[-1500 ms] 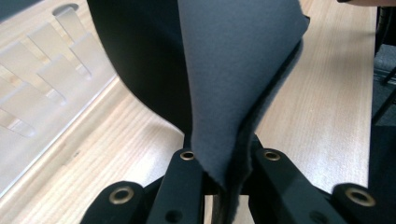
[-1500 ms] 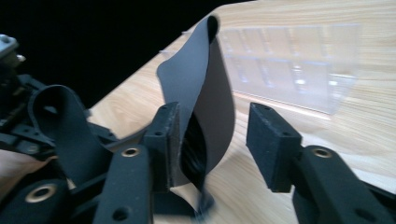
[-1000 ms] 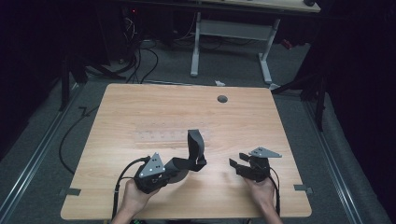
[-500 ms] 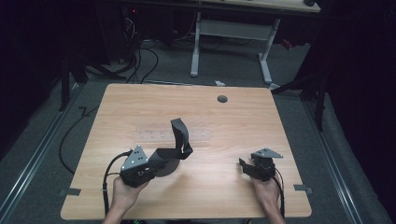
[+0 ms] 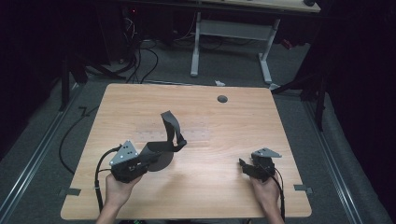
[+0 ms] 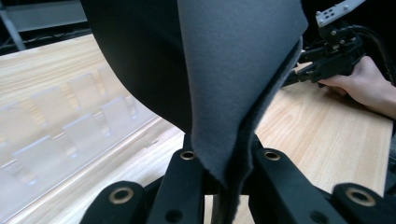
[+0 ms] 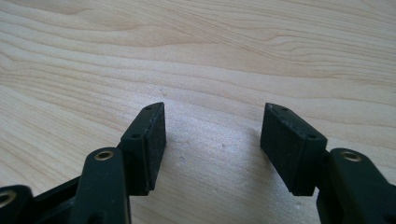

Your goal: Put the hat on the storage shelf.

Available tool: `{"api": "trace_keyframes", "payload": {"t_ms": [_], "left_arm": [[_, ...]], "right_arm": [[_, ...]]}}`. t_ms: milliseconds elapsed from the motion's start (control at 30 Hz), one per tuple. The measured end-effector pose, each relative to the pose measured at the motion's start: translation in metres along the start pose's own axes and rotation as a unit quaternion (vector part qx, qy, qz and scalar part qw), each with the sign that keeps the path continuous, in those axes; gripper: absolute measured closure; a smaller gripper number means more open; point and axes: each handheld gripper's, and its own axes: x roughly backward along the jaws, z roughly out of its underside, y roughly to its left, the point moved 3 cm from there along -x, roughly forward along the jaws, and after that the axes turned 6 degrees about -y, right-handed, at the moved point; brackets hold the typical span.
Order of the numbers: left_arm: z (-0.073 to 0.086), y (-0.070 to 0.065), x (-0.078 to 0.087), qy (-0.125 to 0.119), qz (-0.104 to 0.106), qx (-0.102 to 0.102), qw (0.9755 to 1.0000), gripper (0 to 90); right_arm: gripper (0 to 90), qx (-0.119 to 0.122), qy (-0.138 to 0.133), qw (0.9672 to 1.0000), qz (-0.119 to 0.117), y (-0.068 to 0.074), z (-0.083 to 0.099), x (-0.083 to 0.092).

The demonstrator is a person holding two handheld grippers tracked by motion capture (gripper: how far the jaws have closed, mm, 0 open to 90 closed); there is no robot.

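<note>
Nearest, at the near edge of the light wooden desk (image 5: 196, 102): left gripper (image 5: 148, 161), jaws clenched on a dark grey felt-like fabric strip (image 5: 170, 135), which rises off the desktop and curls over toward the desk's middle; in the left gripper view the cloth (image 6: 233, 84) is pinched between the black jaws. Near right corner: right gripper (image 5: 243, 164), jaws having just been opening, now spread with nothing between them, over bare wood. Far edge: round grey grommet (image 5: 222, 99).
</note>
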Motion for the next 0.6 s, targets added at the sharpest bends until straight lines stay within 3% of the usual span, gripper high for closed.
{"api": "trace_keyframes", "payload": {"t_ms": [600], "left_arm": [[-0.025, 0.014, 0.008, -0.042, -0.018, -0.006, 0.9989, 85.9]], "right_arm": [[40.7, -0.001, 0.0, 1.0, -0.001, 0.0, 0.0, 0.0]]}}
